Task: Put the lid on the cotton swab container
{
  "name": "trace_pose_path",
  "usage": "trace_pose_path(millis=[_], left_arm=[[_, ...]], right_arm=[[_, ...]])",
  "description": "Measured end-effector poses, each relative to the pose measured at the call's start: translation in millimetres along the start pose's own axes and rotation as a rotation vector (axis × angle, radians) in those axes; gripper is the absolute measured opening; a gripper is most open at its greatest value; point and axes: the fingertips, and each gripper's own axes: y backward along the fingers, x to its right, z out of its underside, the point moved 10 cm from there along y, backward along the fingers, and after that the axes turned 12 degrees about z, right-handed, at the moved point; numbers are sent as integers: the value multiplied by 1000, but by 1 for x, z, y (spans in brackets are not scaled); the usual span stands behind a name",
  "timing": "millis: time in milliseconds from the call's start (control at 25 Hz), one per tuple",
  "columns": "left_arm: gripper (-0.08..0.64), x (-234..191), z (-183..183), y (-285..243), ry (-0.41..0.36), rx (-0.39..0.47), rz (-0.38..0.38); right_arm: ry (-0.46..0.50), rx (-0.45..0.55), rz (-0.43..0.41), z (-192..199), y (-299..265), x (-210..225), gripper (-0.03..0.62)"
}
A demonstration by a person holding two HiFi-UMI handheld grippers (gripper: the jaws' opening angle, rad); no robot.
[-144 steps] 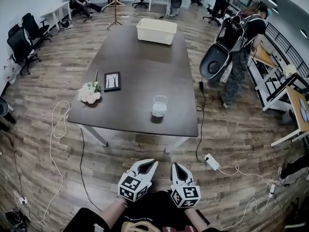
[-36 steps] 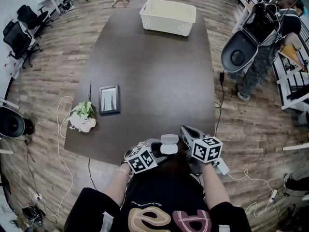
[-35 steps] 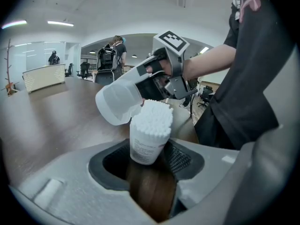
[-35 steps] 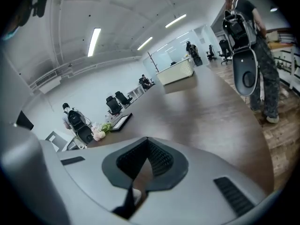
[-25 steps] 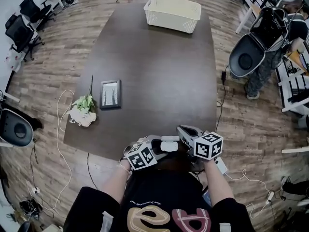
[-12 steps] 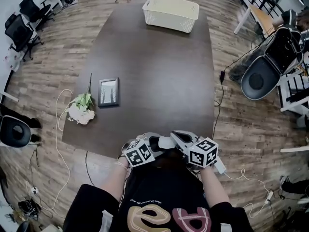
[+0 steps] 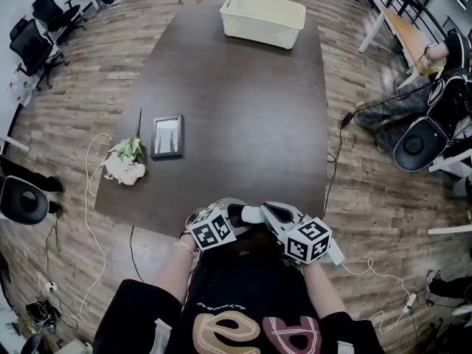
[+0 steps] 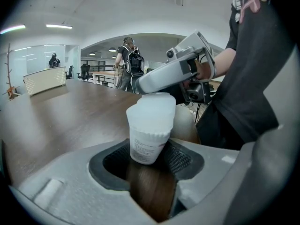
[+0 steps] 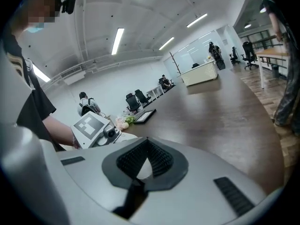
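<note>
Two grippers met at the near edge of the table [image 7: 243, 102], close to the person's body.

- Left gripper [image 8: 149, 157]: jaws spread wide and clamped on the lower part of the cotton swab container [image 8: 146, 146], which stood upright between the pads. Could not tell whether its base rested on the table or hung just clear.
- Lid [image 8: 152, 111]: frosted cap already over the container mouth. Seating unconfirmed; its skirt looked slightly wider than the body, and no view showed it pressed home.
- Right gripper [image 9: 145, 165]: jaws pressed almost together, with a white sliver between the pads, judged to be the lid's edge. It reached in from the right and touched the top of the lid.

Risks noted:
1. If the right claw drew away before letting go, the lid would likely have lifted off again or cocked to one side.
2. Grip on the container was low, so a sideways or off-centre push on the lid could have tilted it in the pads.
3. Work sat at the table's near edge, so a slip would probably have sent the container and swabs to the floor.
</note>
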Motion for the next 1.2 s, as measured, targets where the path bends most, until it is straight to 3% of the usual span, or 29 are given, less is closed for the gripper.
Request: trace_pose_path(millis=[120, 320, 680, 1040, 1200], left_arm=[[225, 1, -2, -1, -5, 8, -1], [225, 1, 1, -3, -5, 6, -7], [227, 2, -1, -2, -7, 0, -14], [227, 1, 0, 0, 13, 7, -8], [229, 8, -1, 3, 45, 10, -55]], right_arm=[[20, 9, 22, 2, 5, -3, 8], [145, 21, 72, 7, 8, -15, 8], [166, 93, 212, 14, 11, -27, 6], [155, 98, 210, 16, 8, -27, 6], [145, 82, 196, 14, 9, -27, 6]])
